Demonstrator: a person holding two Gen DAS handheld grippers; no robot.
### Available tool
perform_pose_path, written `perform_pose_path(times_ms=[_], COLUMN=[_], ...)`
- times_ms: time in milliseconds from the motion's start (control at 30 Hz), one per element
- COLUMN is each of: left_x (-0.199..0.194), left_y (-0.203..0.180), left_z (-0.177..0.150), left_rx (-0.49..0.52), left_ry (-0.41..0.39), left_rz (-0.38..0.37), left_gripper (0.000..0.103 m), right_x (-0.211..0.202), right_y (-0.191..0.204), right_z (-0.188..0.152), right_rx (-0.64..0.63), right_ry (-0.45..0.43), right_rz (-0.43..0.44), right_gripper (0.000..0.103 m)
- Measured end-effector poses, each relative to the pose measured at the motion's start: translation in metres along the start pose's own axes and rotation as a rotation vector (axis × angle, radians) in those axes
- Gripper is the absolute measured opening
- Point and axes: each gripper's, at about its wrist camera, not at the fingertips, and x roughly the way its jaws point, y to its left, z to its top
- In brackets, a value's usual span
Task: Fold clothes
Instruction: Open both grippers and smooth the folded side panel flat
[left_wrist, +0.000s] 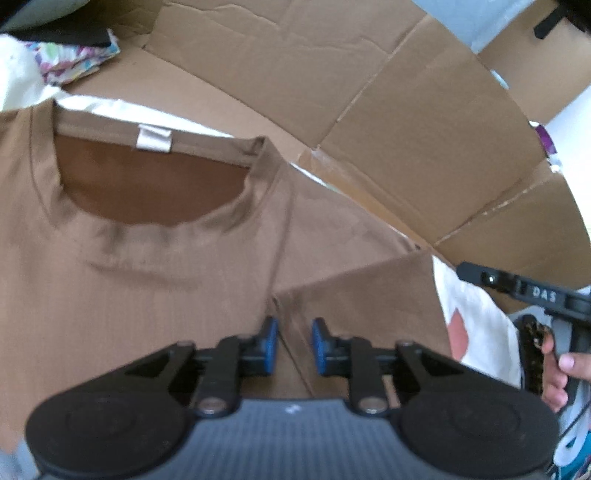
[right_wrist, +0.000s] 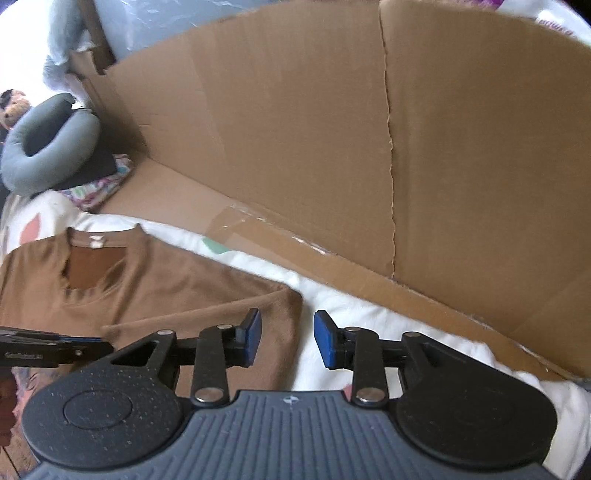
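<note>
The left gripper (left_wrist: 293, 345) hangs with its blue pads apart and nothing between them, above the folded-in sleeve (left_wrist: 362, 295) of a brown T-shirt (left_wrist: 129, 266). The right gripper (right_wrist: 288, 341), likewise parted and empty, hovers over the shirt's right edge. The shirt lies flat on a white patterned bedsheet (right_wrist: 369, 317), collar toward a flattened cardboard box (right_wrist: 295, 147) behind.

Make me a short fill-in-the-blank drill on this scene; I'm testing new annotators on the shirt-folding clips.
1. The brown T-shirt lies with its ____ sleeve folded in.
2. The tag inside the collar is ____.
3. The left gripper is ____, gripping nothing.
4. Behind the shirt stands a wall of ____.

Missing words: right-hand; white; open; cardboard
</note>
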Motion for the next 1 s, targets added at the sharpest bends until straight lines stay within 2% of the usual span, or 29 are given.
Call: perform_pose_path(times_ms=[100, 367, 433, 500, 700, 833, 933, 1000], left_x=[-0.003, -0.003, -0.001, 0.002, 0.001, -0.001, -0.006, -0.012], left_y=[-0.006, -0.016, -0.015, -0.014, -0.016, -0.016, -0.022, -0.029], left_z=[-0.010, -0.024, -0.022, -0.019, -0.013, -0.013, -0.023, -0.033], left_rx=[-0.013, -0.035, -0.038, -0.044, 0.016, -0.019, -0.020, -0.005], left_ry=[0.000, -0.007, -0.010, -0.012, -0.026, -0.007, 0.012, 0.014], left_rz=[-0.006, 0.006, 0.020, 0.038, 0.076, 0.087, 0.082, 0.077], left_gripper=[0.037, 0.035, 0.026, 0.010, 0.003, 0.004, 0.011, 0.021], right_x=[-0.011, -0.016, -0.017, -0.019, -0.031, -0.041, -0.050, -0.055], right_y=[0.008, 0.019, 0.019, 0.020, 0.024, 0.025, 0.025, 0.025], right_z=[-0.015, -0.068, -0.079, -0.089, -0.113, -0.126, -0.136, -0.142], right_rx=[-0.023, -0.055, -0.054, -0.052, -0.069, -0.072, -0.072, -0.068], right_ry=[-0.005, 0.023, 0.029, 0.034, 0.041, 0.046, 0.048, 0.046], right_rz=[0.001, -0.021, -0.024, -0.028, -0.050, -0.058, -0.062, -0.063], right_gripper=[0.038, 0.038, 0.038, 0.038, 0.038, 0.038, 0.038, 0.038])
